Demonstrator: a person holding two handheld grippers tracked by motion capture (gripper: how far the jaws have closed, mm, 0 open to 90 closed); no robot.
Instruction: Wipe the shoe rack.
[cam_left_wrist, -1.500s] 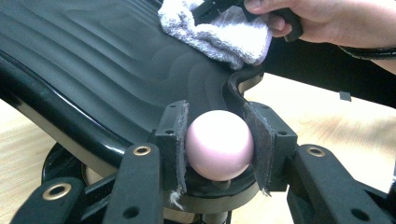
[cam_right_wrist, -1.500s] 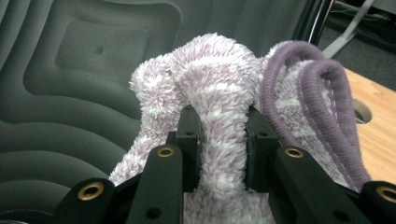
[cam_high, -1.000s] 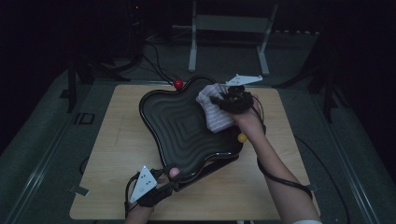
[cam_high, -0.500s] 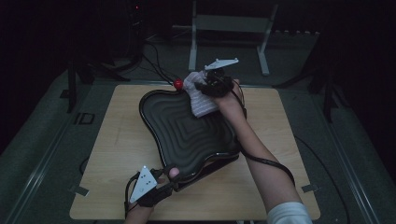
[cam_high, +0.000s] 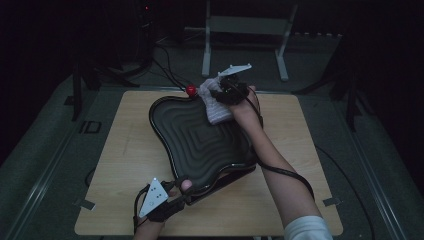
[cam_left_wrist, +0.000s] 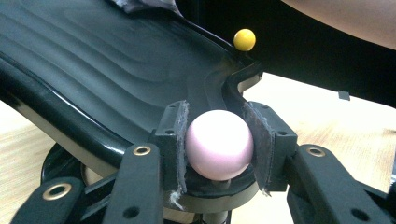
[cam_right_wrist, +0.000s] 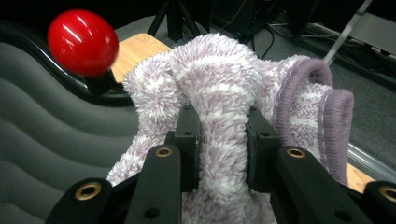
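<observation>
Black ridged tray (cam_high: 195, 145) is seen on the wooden worktop (cam_high: 125, 165), wavy-edged, with ball knobs standing on its rim. It appears tipped, near edge raised off the worktop; the left gripper view shows the rim lifted above the wood.

Left gripper (cam_high: 167, 202) is held at the near corner of the tray. Its jaws are closed around a pale pink knob (cam_left_wrist: 219, 144), pads pressed against both sides of the ball. Judged purpose: the tray is being anchored and steadied by that knob so it does not slide while the far end is worked. A yellow knob (cam_left_wrist: 244, 39) is seen further along the rim, untouched.

Right gripper (cam_high: 229, 92) is held at the far corner, beside a red knob (cam_high: 191, 90). Its jaws are clamped on a fold of fluffy lilac-and-white cloth (cam_right_wrist: 224, 116), bunched upward between the pads; a ribbed purple cuff (cam_right_wrist: 327, 121) suggests a sock. The cloth is draped over the tray's far rim, partly on the ridged surface, near the red knob; whether it touches the knob cannot be told.

Judged step: the tray surface is being wiped, with the cloth now at the far edge. A pinched fold gives a loose trailing pad; the ridges are likely to be cleaned better along their lines. Risk: cloth snagging on the red knob.
</observation>
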